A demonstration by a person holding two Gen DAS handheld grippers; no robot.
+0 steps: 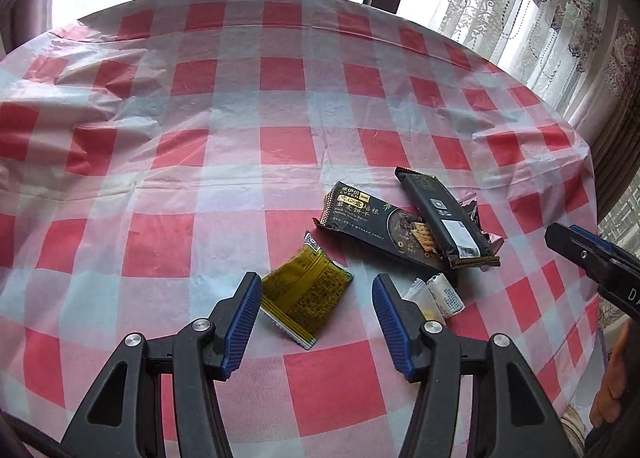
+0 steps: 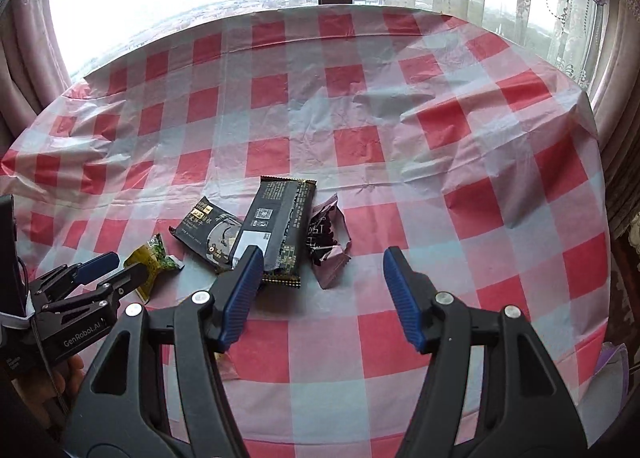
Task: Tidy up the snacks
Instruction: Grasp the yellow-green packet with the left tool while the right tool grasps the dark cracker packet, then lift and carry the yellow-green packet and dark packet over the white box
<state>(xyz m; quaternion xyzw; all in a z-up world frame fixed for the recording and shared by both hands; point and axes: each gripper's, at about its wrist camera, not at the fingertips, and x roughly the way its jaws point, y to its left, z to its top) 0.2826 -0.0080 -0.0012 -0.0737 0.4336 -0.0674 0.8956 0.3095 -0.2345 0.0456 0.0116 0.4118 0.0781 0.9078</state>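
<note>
1. Snacks lie bunched near the front of the round table, which is draped in a crinkled red-and-white checked plastic cloth (image 1: 224,105); the loose heap suggests sorting has barely begun

2. Left gripper (image 1: 316,324) hangs with its ribbed blue pads apart and nothing clamped, the flat olive-gold foil packet (image 1: 306,294) lying on the cloth partly between them, so this looks like the likely next pick

3. Right gripper (image 2: 322,294) also stands spread and empty, just in front of the heap; its left pad overlaps the long black biscuit wrapper (image 2: 276,225) in view, though I cannot tell whether it touches

4. That wrapper rests tilted across a second black biscuit pack printed with crackers (image 1: 372,223), so the top one probably has to come off first

5. Crumpled purple-and-pink foil sachet (image 2: 330,242) sits just beside the black wrapper, puffy and creased, likely to be slippery

6. Small white sachet (image 1: 442,294) lies just beside the left gripper's right pad, partly hidden
</note>
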